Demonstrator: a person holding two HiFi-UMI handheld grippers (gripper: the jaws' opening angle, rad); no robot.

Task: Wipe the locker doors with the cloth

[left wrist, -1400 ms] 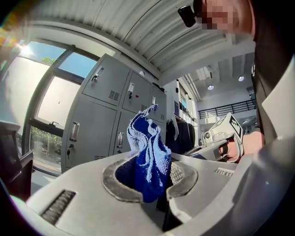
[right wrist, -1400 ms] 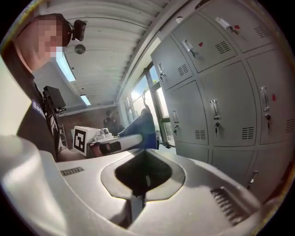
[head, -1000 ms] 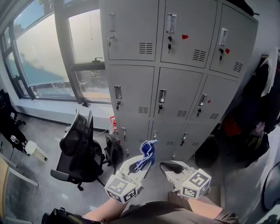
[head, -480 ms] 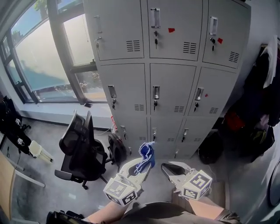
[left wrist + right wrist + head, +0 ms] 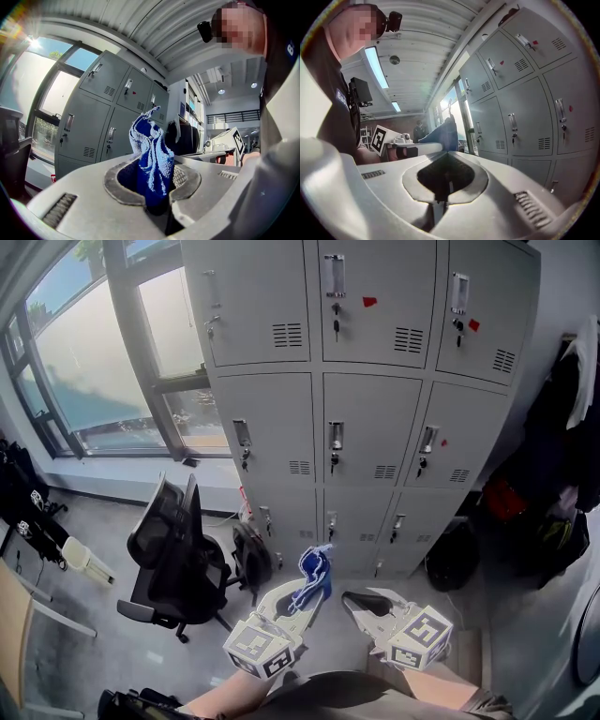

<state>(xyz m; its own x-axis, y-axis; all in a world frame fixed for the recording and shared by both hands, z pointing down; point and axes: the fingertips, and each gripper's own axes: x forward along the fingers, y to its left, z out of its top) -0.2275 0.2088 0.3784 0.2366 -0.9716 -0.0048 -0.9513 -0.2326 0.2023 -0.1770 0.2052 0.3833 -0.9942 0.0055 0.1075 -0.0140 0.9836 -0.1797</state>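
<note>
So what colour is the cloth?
Blue, dark and pale; the cloth shows best in the left gripper view.

Colours only. I log the cloth (image 5: 315, 574) as deep blue, its terry face paler blue, near white at the folds. The lockers (image 5: 370, 432) are a uniform light grey with dark vent slits. Small red tags (image 5: 369, 302) sit on two upper doors. I see the left gripper (image 5: 309, 594) and right gripper (image 5: 354, 600) off-white with dark grey pads, their cubes patterned in black-and-white squares. The chair (image 5: 173, 563) is black. The floor (image 5: 94, 662) is pale grey. The clothes (image 5: 562, 456) at right are dark, with a red patch below.
</note>
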